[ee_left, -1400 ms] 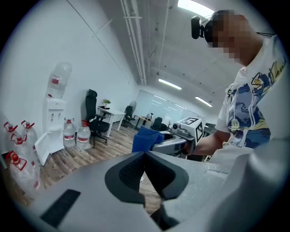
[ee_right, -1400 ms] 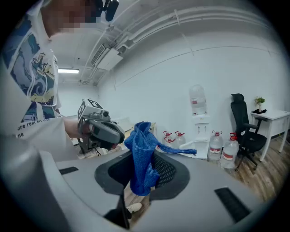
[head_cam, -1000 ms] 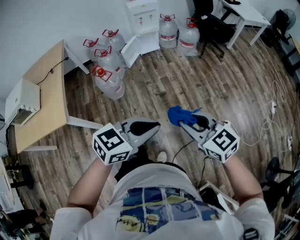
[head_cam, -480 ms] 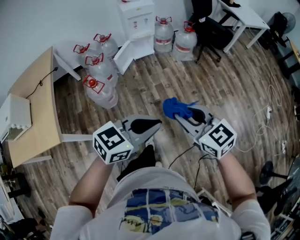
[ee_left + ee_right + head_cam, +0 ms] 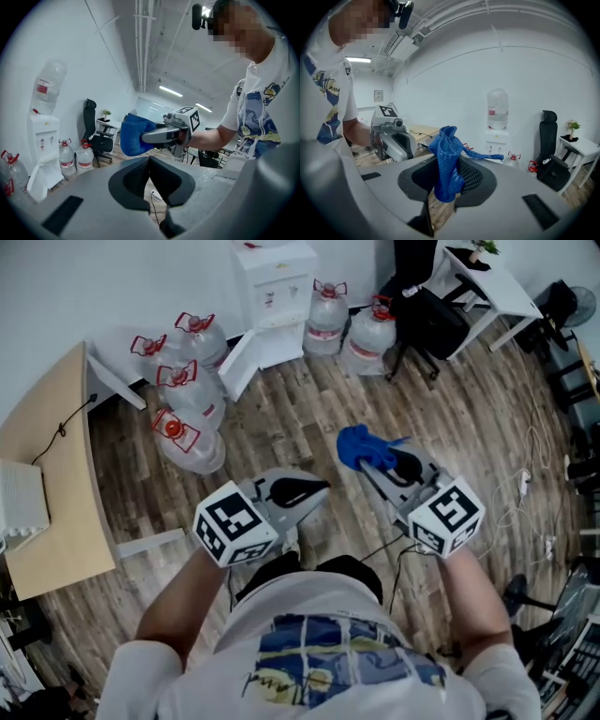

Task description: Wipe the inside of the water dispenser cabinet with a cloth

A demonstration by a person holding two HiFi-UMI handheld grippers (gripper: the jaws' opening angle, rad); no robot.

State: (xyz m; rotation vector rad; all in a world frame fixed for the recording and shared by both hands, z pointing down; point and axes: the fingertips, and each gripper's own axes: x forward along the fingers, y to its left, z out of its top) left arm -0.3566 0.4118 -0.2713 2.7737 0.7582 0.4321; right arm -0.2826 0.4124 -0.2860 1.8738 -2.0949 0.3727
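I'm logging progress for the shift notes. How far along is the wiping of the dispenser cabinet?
Done: the right tongs are shut on the blue cloth, and the cabinet door of the water dispenser stands open. In hand: the cloth is held short of the dispenser, with wooden floor between them. Left: reaching the cabinet and all the wiping. The left tongs are shut and empty.

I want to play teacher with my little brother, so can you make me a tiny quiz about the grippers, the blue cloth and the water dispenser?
1. Which gripper holds the blue cloth?
2. True or false: the left gripper also holds something.
3. The cabinet door of the water dispenser is: A open, B shut, C missing.

Key: 1 the right gripper; 2 false, it is shut on nothing; 3 A.
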